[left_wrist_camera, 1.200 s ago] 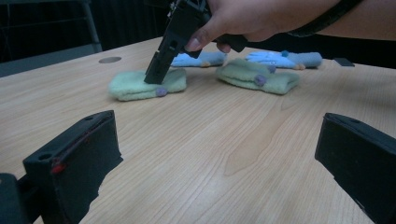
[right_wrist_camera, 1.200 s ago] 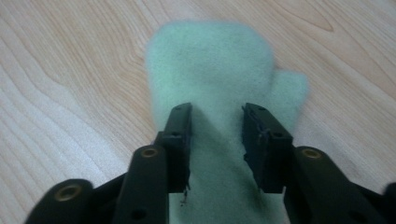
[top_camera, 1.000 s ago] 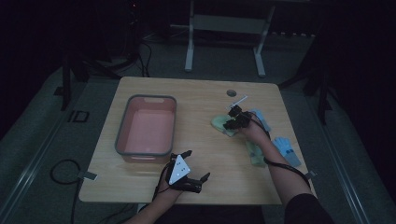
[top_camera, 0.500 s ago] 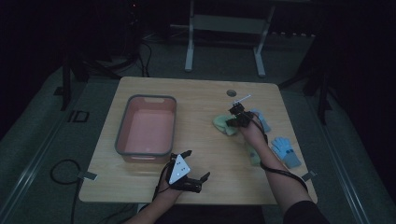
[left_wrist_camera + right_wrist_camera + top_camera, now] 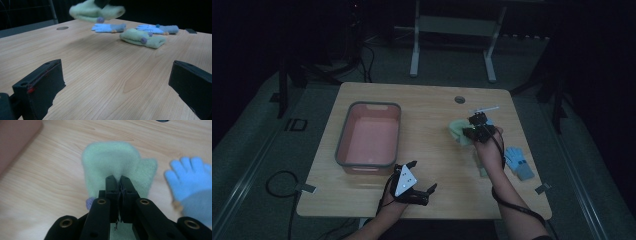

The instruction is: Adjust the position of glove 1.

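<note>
Jaws of the right gripper (image 5: 119,181) are pinched together on a green mitten (image 5: 112,162), its fabric caught between the pads; they have just finished closing on it. A second ago that mitten lay flat on the table (image 5: 427,107) under the gripper. Now it hangs from the jaws, clear of the wood, as the left gripper view shows it, blurred, above the table top (image 5: 96,11). In the high view the right gripper (image 5: 476,129) has come nearer the pink tub (image 5: 368,165) than it was, with the mitten (image 5: 458,131) on its tub side.

A second green mitten (image 5: 142,38) stays folded on the table, on the side of the lifted one away from the tub. Two blue gloves (image 5: 108,27) (image 5: 157,28) lie flat beyond it, unmoved.

The left gripper (image 5: 412,187) has kept its place near the table's front edge, just beside the tub's near corner. Its jaws (image 5: 117,82) stand wide apart with bare wood between them.
</note>
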Motion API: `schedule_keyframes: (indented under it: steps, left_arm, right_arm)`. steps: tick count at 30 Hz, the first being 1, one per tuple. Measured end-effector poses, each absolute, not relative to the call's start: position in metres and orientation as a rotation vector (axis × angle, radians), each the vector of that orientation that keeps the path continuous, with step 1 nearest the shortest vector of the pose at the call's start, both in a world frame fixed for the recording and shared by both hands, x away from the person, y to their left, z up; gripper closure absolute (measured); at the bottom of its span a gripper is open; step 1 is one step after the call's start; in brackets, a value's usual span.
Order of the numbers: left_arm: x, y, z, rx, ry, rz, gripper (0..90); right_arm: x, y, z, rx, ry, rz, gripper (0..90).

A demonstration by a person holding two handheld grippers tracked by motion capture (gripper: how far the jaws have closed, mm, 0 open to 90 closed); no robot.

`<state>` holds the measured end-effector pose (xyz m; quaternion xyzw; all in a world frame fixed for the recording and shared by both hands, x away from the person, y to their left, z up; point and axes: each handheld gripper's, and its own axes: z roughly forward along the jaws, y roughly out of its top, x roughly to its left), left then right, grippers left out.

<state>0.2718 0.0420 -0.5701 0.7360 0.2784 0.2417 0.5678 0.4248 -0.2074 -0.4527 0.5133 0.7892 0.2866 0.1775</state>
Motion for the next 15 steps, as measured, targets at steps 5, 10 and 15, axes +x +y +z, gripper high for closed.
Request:
schedule_keyframes:
  steps: [5,10,15]
  left_arm:
    - [0.272,0.040,-0.570,1.745,0.654,0.575,0.2]
    - [0.269,0.039,-0.570,1.741,0.641,0.611,0.2]
    - [0.269,0.037,-0.570,1.753,0.632,0.622,0.2]
  right_arm:
    - [0.395,-0.208,-0.447,1.507,2.159,0.877,87.2]
    - [0.369,-0.205,-0.459,1.591,2.097,0.928,87.1]
    - [0.347,-0.196,-0.479,1.648,1.994,0.991,87.2]
